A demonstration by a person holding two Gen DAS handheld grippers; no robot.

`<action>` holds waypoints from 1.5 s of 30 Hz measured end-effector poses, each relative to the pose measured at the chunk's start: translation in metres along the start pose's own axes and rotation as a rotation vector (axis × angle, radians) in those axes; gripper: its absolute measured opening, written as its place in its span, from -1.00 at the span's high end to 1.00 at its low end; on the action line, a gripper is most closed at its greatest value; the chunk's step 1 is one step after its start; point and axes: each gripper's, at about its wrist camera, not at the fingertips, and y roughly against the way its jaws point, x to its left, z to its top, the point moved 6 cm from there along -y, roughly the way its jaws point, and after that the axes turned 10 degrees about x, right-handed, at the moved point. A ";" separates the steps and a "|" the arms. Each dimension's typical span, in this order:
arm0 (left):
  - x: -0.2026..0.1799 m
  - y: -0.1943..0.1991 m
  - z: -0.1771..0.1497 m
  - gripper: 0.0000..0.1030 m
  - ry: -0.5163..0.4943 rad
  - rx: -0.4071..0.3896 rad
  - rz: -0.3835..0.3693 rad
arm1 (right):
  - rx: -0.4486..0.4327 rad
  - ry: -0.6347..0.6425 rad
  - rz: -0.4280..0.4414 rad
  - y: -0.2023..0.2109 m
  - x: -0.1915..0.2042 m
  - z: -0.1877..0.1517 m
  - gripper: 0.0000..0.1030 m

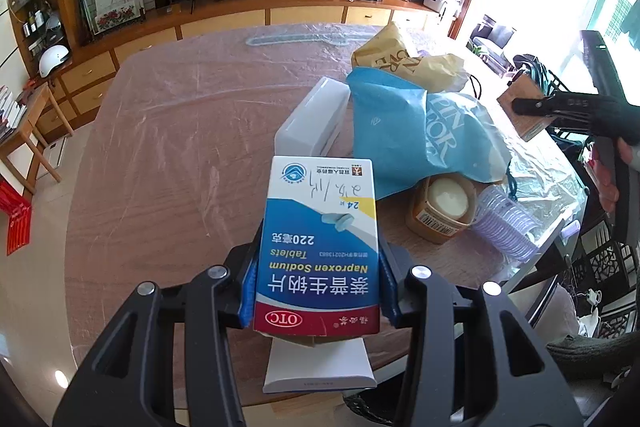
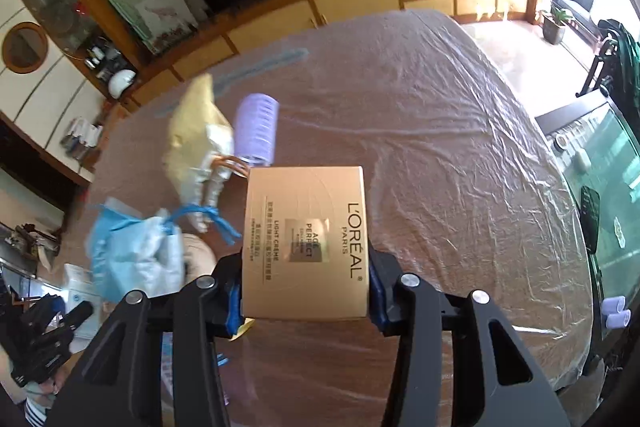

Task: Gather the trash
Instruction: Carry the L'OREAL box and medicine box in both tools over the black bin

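Left wrist view: left gripper point(image 1: 318, 281) clamped on a blue-and-white tablet box point(image 1: 318, 247), blue pads pressing both long sides, box held above the plastic-covered table point(image 1: 168, 131). A white booklet point(image 1: 318, 367) shows below the box, over the near table edge; whether it lies on the table I cannot tell. Landmark: the blue bag point(image 1: 404, 135). Just left of it, a white box point(image 1: 312, 123); behind it, a yellow paper bag point(image 1: 404, 61); touching its near edge, a tan jar point(image 1: 442, 209), with a clear ridged cup point(image 1: 502, 223) just right of the jar. The other gripper shows well right of the bag.

Right wrist view: right gripper point(image 2: 306, 285) clamped on a gold cream box point(image 2: 306, 243), held over the table point(image 2: 460, 155). The blue bag point(image 2: 132, 255) sits left of it, blurred; beyond, the yellow paper bag point(image 2: 196, 131) and a lilac ridged cup point(image 2: 256, 131).

Judgement: both hands are loaded, mid-carry. No bin shows. Next move calls for finding a receptacle, possibly the blue bag, and releasing each box over it.
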 end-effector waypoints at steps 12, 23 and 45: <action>-0.033 0.009 -0.015 0.09 -0.027 0.002 -0.032 | 0.027 0.163 0.188 0.053 0.047 -0.062 0.12; -0.085 0.017 -0.047 0.09 -0.113 0.031 -0.093 | 0.135 0.257 0.226 0.051 0.072 -0.130 0.12; -0.135 -0.021 -0.116 0.09 -0.190 0.203 -0.121 | 0.313 0.369 0.101 -0.003 0.063 -0.217 0.12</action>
